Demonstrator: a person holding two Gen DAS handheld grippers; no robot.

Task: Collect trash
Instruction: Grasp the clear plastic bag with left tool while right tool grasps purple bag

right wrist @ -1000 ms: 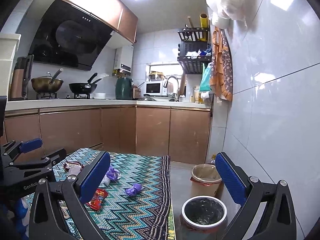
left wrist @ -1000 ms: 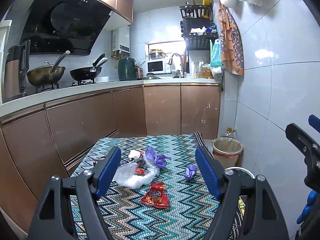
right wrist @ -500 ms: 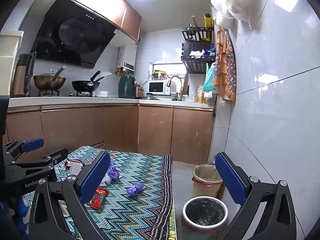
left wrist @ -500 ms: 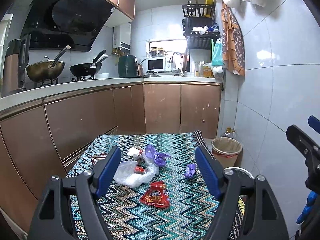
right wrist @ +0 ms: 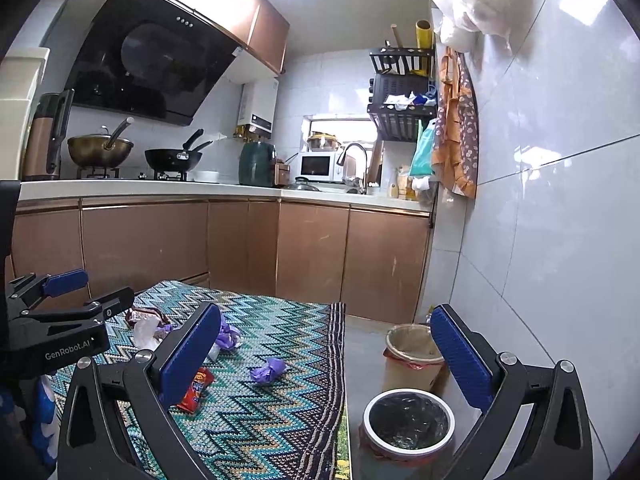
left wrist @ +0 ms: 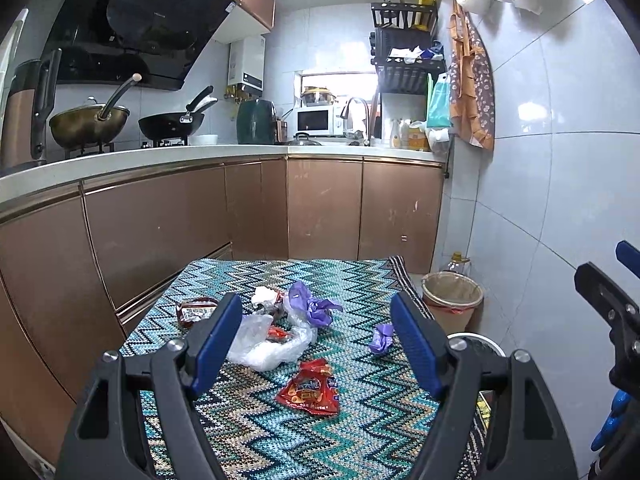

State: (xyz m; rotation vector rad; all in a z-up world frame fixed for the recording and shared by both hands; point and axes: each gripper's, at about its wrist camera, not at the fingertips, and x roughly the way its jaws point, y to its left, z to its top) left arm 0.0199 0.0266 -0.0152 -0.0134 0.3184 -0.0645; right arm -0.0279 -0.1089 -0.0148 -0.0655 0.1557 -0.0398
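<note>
A knitted zigzag cloth in teal, cream and dark blue (left wrist: 256, 432) covers the table, its weave coarse and ribbed. Scattered on it lies the trash: a crumpled clear plastic bag (left wrist: 266, 346), glossy and wrinkled, with something red showing through it; a flat red foil snack wrapper (left wrist: 310, 390) with shiny printed lettering; a twisted purple plastic scrap (left wrist: 314, 306) beside a small white paper wad (left wrist: 263, 294); a dark red packet (left wrist: 196, 312) towards the cabinet side; and a small crumpled lilac ball of film (left wrist: 381, 339) lying apart from the rest, nearer the cloth's right edge.

The left gripper (left wrist: 316, 344) hangs above the cloth with its blue ribbed pads spread wide and nothing between them. The clear bag lies just inside its left finger, the red wrapper below and between the two fingers, and the lilac ball just inside its right finger (none is touched).

The right gripper (right wrist: 324, 356) is likewise wide apart and empty, held over the table's right edge. In its view the lilac ball (right wrist: 269, 370) sits between its fingers, nearer the left one, and the red wrapper (right wrist: 196, 390) peeks out from behind its left pad.

On the floor beside the table stand a round metal-rimmed bin lined with black film (right wrist: 408, 424) and, behind it, a tan lined wastebasket (right wrist: 412, 356).
</note>
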